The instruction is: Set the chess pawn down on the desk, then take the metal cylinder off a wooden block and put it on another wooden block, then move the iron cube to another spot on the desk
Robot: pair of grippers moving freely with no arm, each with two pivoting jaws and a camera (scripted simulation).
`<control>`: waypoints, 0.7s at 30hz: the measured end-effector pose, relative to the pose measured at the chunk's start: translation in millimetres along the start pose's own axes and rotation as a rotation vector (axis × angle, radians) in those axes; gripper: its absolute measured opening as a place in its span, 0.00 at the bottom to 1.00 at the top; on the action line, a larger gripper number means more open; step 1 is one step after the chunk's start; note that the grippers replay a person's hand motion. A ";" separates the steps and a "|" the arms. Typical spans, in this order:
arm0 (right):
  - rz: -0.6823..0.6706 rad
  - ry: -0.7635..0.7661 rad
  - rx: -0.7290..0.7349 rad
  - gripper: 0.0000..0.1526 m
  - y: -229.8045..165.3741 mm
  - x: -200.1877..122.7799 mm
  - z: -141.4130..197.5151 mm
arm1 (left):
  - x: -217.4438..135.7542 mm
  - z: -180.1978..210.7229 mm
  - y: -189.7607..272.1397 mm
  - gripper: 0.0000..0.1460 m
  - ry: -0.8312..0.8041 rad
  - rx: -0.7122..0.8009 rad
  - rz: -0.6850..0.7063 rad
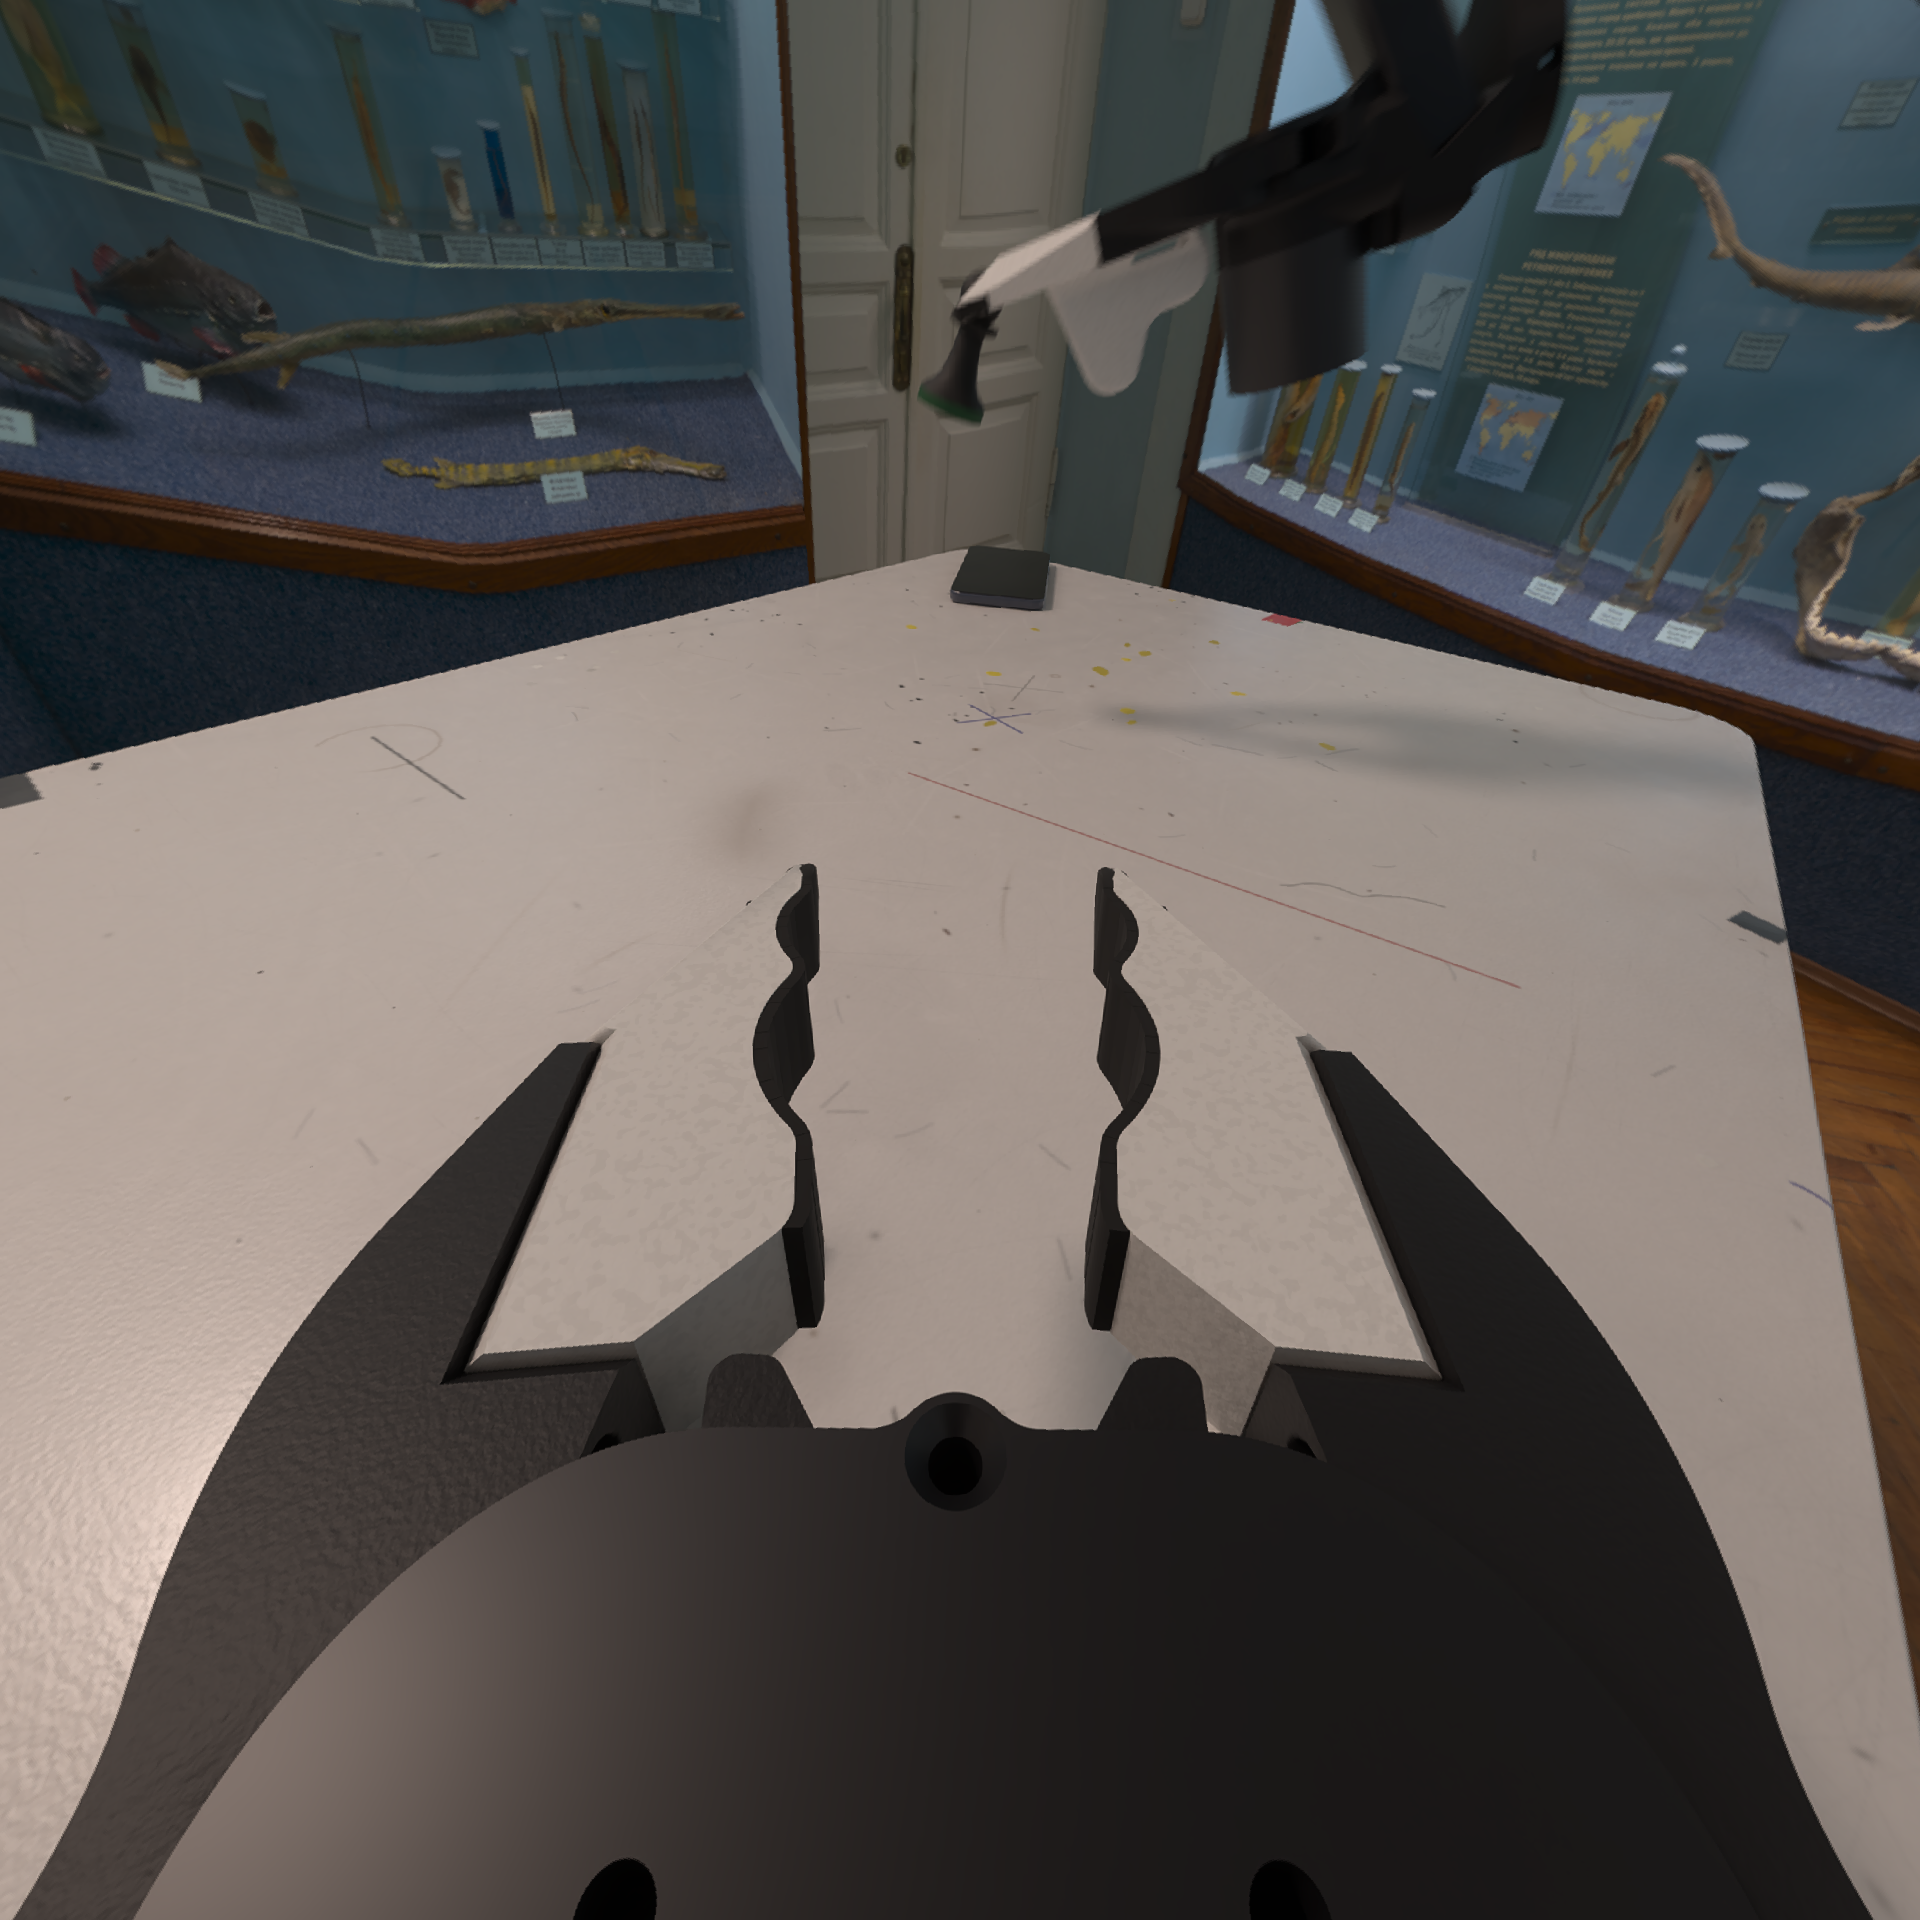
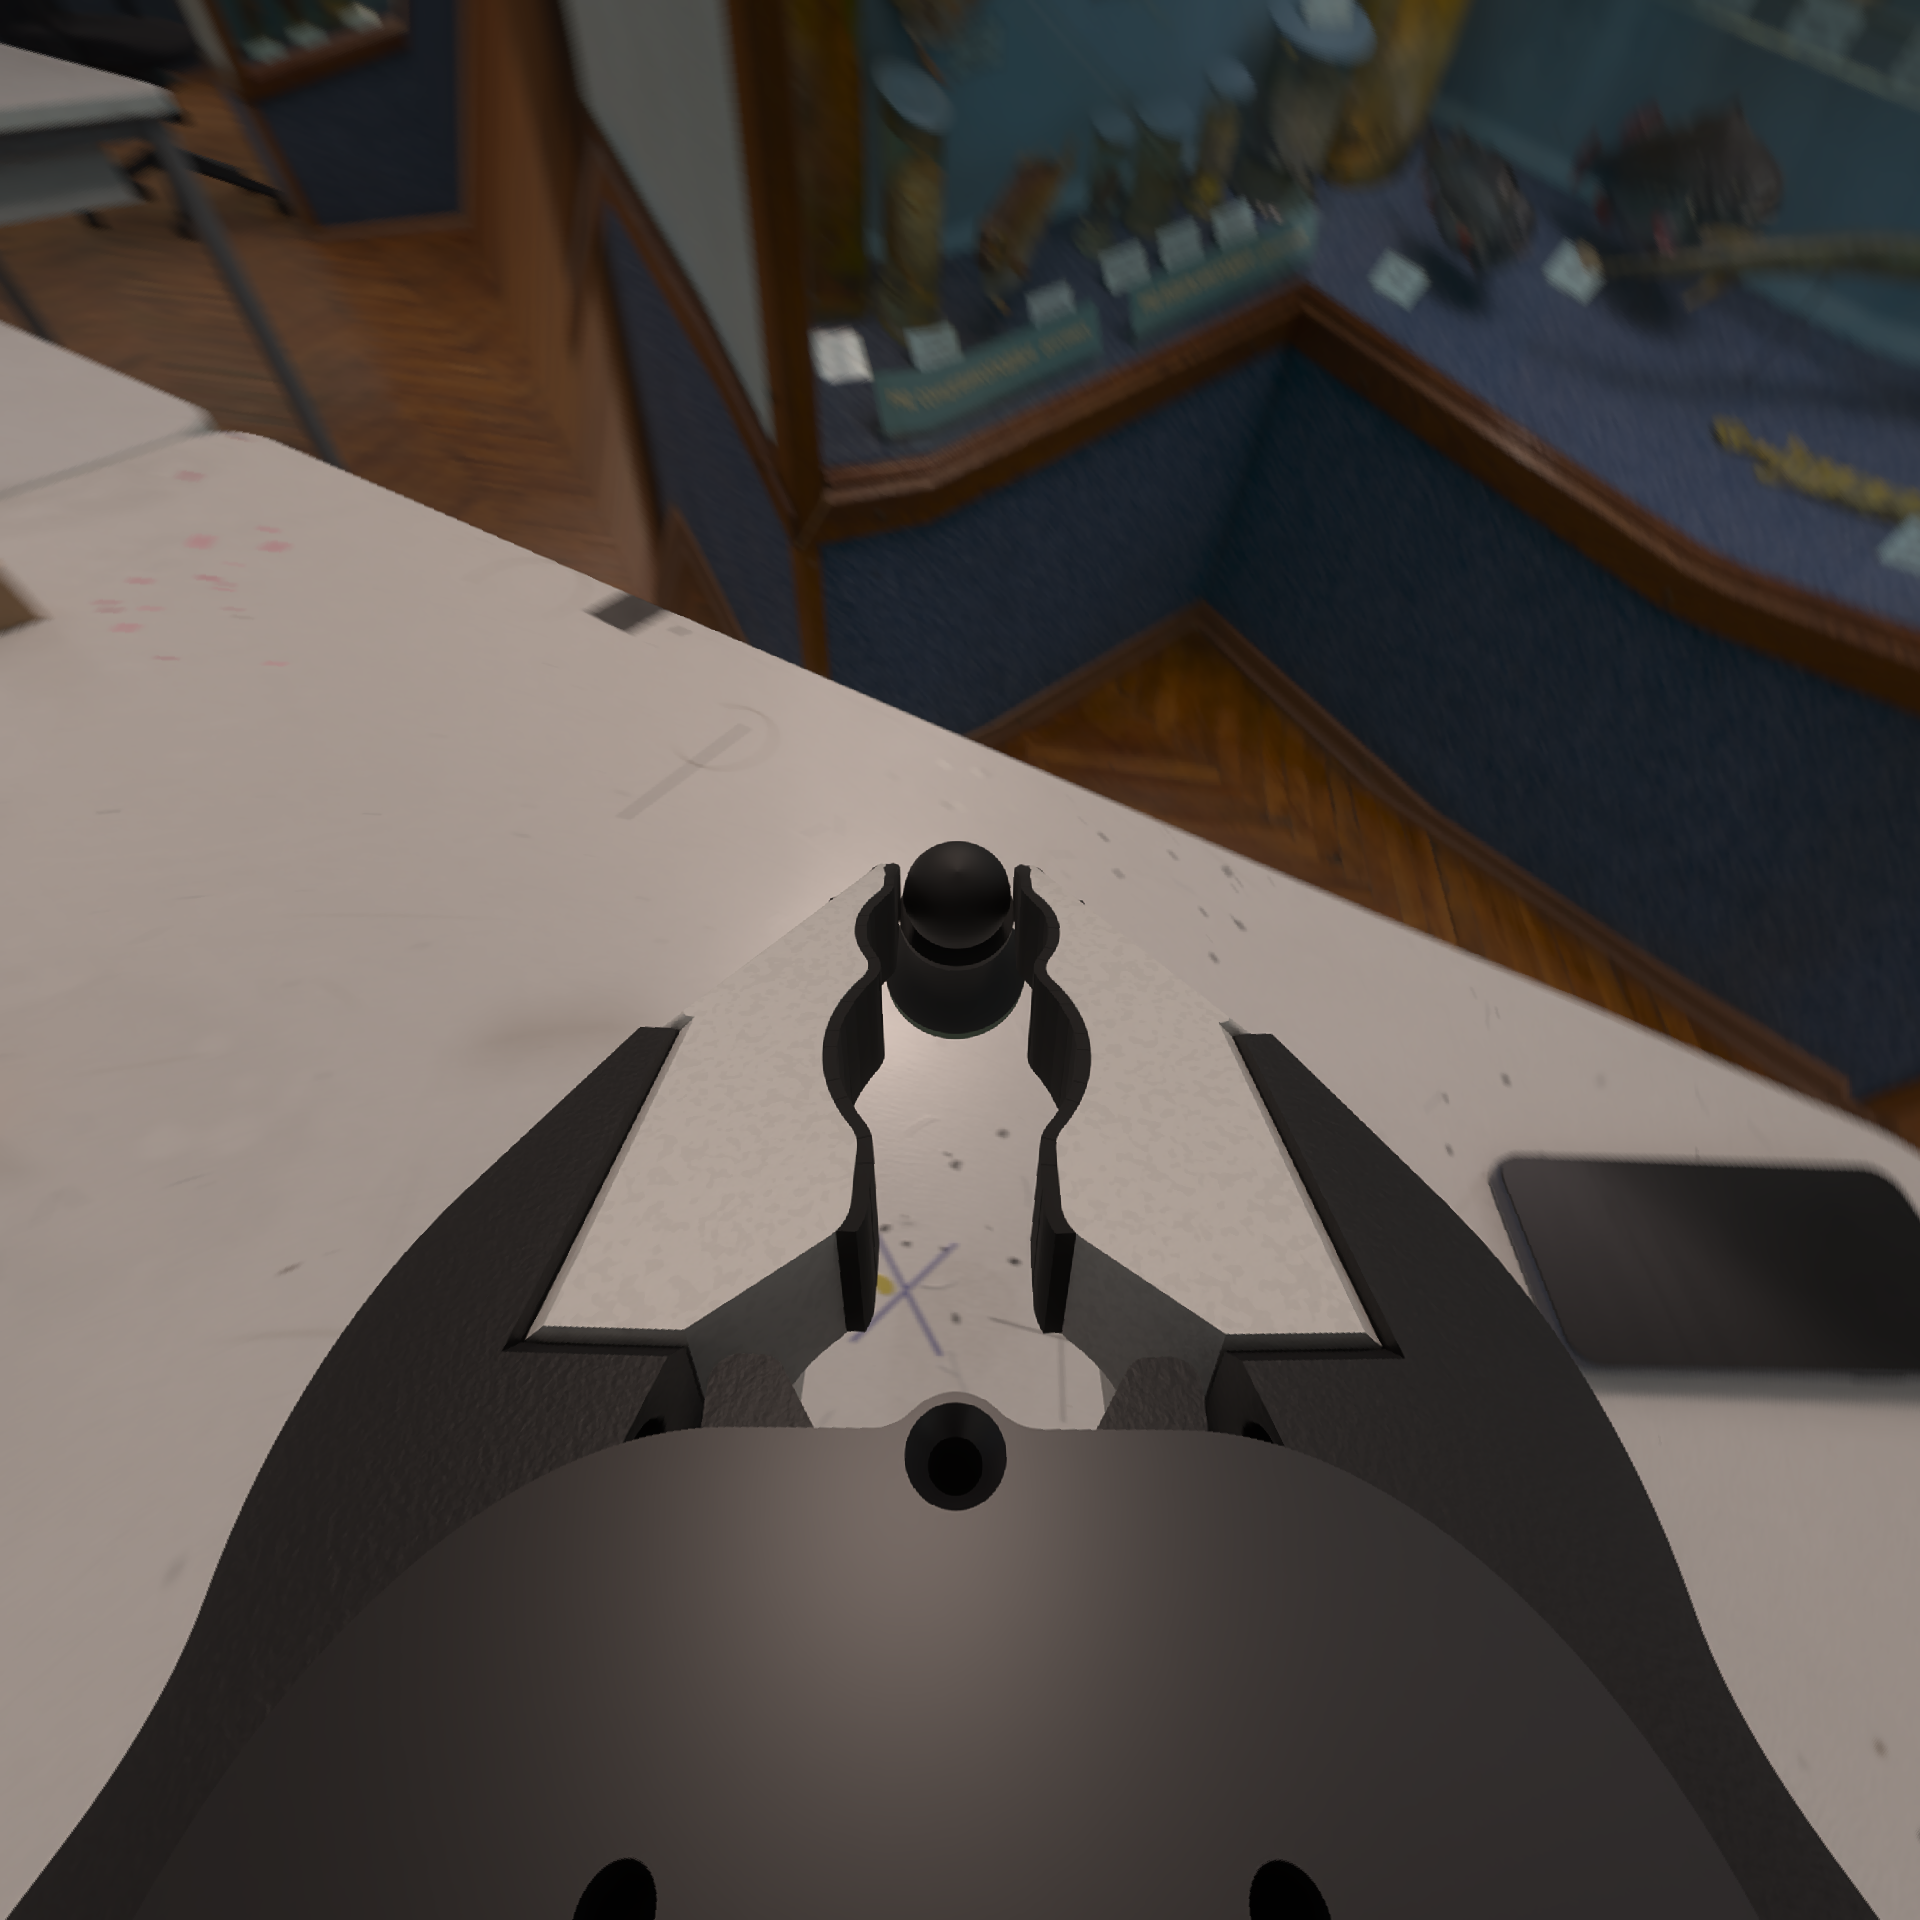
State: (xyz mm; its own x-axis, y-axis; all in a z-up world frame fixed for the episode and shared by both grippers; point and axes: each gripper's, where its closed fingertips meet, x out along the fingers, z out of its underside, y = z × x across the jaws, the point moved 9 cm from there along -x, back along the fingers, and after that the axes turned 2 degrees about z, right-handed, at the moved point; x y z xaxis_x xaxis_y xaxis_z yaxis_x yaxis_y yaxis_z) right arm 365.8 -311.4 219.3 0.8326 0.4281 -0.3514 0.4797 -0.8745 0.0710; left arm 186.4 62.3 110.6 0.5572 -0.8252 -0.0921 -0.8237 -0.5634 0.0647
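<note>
My right gripper (image 2: 956, 894) is shut on a black chess pawn (image 2: 953, 956), gripping its round head between the fingertips. It holds the pawn high above the white desk (image 2: 312, 935). In the left wrist view the right gripper (image 1: 977, 301) hangs in the air far ahead with the pawn (image 1: 958, 369) dangling, its green base down. My left gripper (image 1: 956, 878) is open and empty, low over the desk (image 1: 416, 987). No metal cylinder, wooden block or iron cube shows in either view.
A dark flat slab (image 1: 1003, 579) lies at the desk's far edge; it also shows in the right wrist view (image 2: 1725, 1262) at the right. Museum display cases (image 1: 364, 312) surround the desk. Wooden floor (image 2: 1299, 779) lies beyond the desk's edge.
</note>
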 end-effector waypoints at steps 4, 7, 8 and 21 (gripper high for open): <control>0.111 -0.098 0.093 0.14 39.4 44.5 40.1 | 0.1 0.0 -0.7 0.36 -0.002 -0.007 0.000; 0.186 -0.165 0.147 0.14 60.0 69.4 65.5 | -0.1 0.0 -1.3 0.36 0.000 -0.014 -0.001; 0.207 -0.188 0.160 0.14 65.1 75.8 72.0 | 0.1 0.1 -1.4 0.36 -0.001 -0.015 0.000; 0.249 -0.293 0.176 0.14 76.1 97.5 97.6 | -0.1 0.2 -1.9 0.36 -0.003 -0.021 0.001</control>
State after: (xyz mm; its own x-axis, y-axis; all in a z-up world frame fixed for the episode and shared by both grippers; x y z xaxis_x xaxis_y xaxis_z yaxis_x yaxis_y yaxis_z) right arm 456.5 -358.5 99.4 0.7906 0.1383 -0.5965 0.1981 -0.9795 0.0354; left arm 187.9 63.4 110.3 0.5557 -0.8259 -0.0950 -0.8220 -0.5630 0.0861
